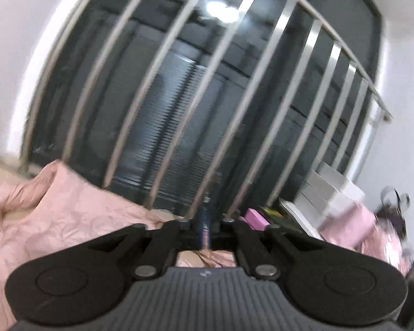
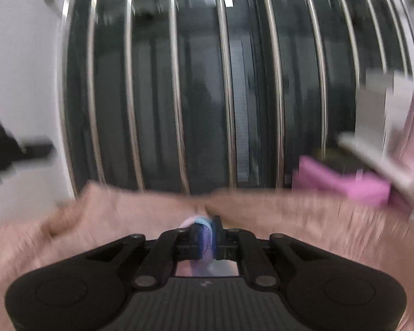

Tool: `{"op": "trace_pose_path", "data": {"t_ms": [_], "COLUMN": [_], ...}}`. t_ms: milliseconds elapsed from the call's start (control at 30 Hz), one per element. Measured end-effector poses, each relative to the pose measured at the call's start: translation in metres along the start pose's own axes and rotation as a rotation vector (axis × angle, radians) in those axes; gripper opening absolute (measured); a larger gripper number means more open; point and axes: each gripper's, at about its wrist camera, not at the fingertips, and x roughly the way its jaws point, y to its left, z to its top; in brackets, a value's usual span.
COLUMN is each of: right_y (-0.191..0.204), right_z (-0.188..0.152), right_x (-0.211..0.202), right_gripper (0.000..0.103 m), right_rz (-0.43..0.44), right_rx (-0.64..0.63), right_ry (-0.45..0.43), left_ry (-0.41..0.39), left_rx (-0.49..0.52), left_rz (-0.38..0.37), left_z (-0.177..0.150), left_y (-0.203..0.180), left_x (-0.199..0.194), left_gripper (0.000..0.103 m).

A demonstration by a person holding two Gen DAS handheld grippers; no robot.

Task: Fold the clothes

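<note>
I'm facing a big dark window point(image 1: 196, 88) with pale metal bars point(image 1: 265, 82) running up it and a ceiling light reflected in the glass. White walls point(image 1: 11, 55) stand on both sides. Below lies rumpled pink bedding point(image 1: 63, 215). To the right I see stacked white boxes point(image 1: 328, 190) and a bright pink box point(image 2: 342, 184), badly blurred.

Glossy metal bars point(image 1: 265, 82), matt pink cloth point(image 1: 69, 215)

both wrist views look nearly level across the rumpled pink bedding point(image 1: 69, 215) toward the dark window with silver bars point(image 2: 207, 82), sharing both.
</note>
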Motion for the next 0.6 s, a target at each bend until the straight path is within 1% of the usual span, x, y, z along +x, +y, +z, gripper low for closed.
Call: {"op": "trace_pose_path", "data": {"t_ms": [33,67,133,200,233,267,333,367,400,500,533,600], "right_y": [0.001,0.003,0.005,0.007,0.009,0.01,0.011,0.012,0.012,0.014,0.016,0.018], "right_z": [0.012,0.024,0.047,0.066,0.074,0.081,0.095,0.102,0.108,0.124,0.13,0.142], "right_x": [-0.008,-0.016,-0.029,-0.043,-0.049,-0.054,-0.069,-0.076,-0.083,-0.096,-0.101,-0.112], "right_gripper": [0.005,0.005,0.005,0.005,0.005,0.005,0.005,0.005,0.005,0.005,0.005,0.005], "right_rz": [0.007,0.017,0.035,0.048,0.049,0.047,0.043,0.044,0.047,0.039,0.034,0.028], "right_rx": [-0.009,-0.017,-0.033,-0.053,-0.064,-0.074,-0.089,-0.096,-0.101,-0.119,-0.127,-0.138], "right_ry": [-0.029,-0.054,-0.093,-0.136,-0.156,-0.174,-0.212,-0.228,-0.24,-0.269,-0.285,-0.322], "left_ry": [0.006,0.006,-0.014,-0.03,-0.021,-0.008,-0.004,-0.013,-0.02,-0.027,-0.034,-0.049], "left_rx": [0.041,0.088,0.167,0.242,0.263,0.298,0.375,0.404,0.429,0.457,0.481,0.542], "left_rz": [-0.023,-0.059,-0.119,-0.178,-0.207,-0.228,-0.237,-0.227,-0.224,-0.277,-0.28,-0.269], "left_z": [-0.001,-0.003,-0.007,-0.012,-0.014,-0.018,-0.025,-0.028,-0.031,-0.038,-0.041,-0.049], "left_y": [-0.007,-0.015,-0.028,-0.04,-0.044,-0.048,-0.058,-0.062,-0.065,-0.067,-0.07,-0.078], "left_x": [-0.002,-0.005,-0.011,-0.017,-0.019,-0.02,-0.022,-0.023,-0.025,-0.028,-0.029,-0.029], "left_gripper": [0.057,0.078,0.08,0.085,0.09,0.091,0.093,0.098,0.1,0.101,0.103,0.103]}}
